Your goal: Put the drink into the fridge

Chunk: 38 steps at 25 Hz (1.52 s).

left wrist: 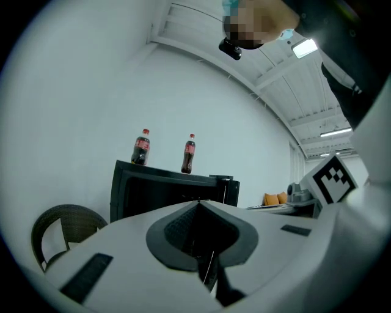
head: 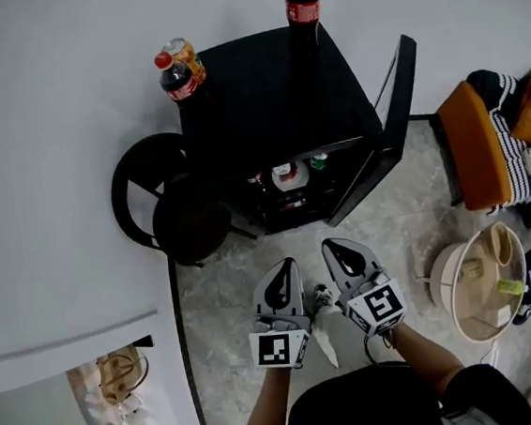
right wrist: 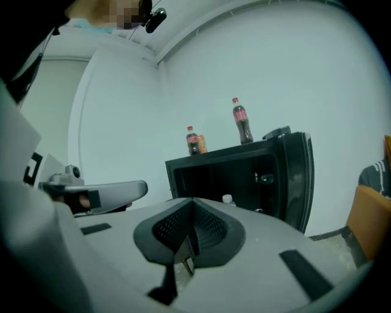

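Left tool (head: pixel 286 265), right tool (head: pixel 331 247), marbled floor (head: pixel 220 301)

1. The fridge (head: pixel 262 94) stands open, its door (head: pixel 396 108) swung out to the right and walling that side;
2. bare floor (head: pixel 222 296) lies before the opening;
3. a dark round chair (head: pixel 165 203) crowds the fridge's left front corner;
4. small containers (head: pixel 290 174) occupy part of the shelf inside;
5. a cola bottle (head: pixel 176 75) at the top's left corner and a second bottle (head: pixel 301 5) at its far edge leave the middle free;
6. a wooden tub (head: pixel 476 284) sits well off to the right.
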{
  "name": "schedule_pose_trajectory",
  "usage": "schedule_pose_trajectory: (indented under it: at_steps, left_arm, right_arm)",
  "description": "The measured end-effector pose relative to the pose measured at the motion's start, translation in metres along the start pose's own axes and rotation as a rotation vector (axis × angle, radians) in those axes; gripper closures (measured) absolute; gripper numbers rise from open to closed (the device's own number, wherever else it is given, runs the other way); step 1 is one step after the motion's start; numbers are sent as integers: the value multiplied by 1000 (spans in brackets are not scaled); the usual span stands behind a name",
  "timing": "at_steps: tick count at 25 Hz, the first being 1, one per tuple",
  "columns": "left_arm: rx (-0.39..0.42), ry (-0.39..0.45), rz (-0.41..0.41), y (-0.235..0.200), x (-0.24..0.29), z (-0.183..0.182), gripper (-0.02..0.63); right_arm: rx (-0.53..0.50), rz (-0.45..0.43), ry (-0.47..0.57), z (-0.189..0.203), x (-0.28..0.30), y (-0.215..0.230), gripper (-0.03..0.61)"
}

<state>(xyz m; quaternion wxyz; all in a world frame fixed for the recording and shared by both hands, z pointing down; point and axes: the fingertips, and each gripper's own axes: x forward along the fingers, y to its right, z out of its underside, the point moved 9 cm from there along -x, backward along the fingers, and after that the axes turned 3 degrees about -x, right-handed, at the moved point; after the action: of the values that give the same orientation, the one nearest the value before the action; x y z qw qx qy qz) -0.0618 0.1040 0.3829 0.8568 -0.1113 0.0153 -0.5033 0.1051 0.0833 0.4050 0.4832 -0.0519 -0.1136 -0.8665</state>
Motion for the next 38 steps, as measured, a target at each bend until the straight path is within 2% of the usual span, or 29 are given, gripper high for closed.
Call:
schedule_pose_trajectory:
  at_steps: [5, 12, 15, 19, 22, 30, 34, 38]
  left_arm:
    - [36, 10, -1, 11, -16, -36, 604]
    - [55, 35, -5, 24, -35, -70, 604]
    - [87, 42, 10, 31, -40, -84, 604]
    - [144, 64, 48, 43, -44, -109, 604]
    - [151, 89, 69, 48, -47, -122, 604]
    - [109, 107, 93, 43, -58, -126, 604]
    - [103, 96, 140, 17, -58, -129, 604]
    - [101, 85, 194, -15, -59, -138, 604]
  right_arm:
    - [10, -26, 40, -39, -18, -14, 565]
    - [35, -50, 126, -84, -33, -43, 565]
    - [35, -46, 160, -101, -39, -49, 565]
    - [-9, -48, 216, -133, -53, -53, 565]
    - [-56, -54, 243, -151, -62, -53, 565]
    - [-46, 5, 211, -149, -72, -64, 565]
    - [-58, 42, 204, -149, -58, -81, 565]
    - [-44, 118, 199, -153, -43, -99, 565]
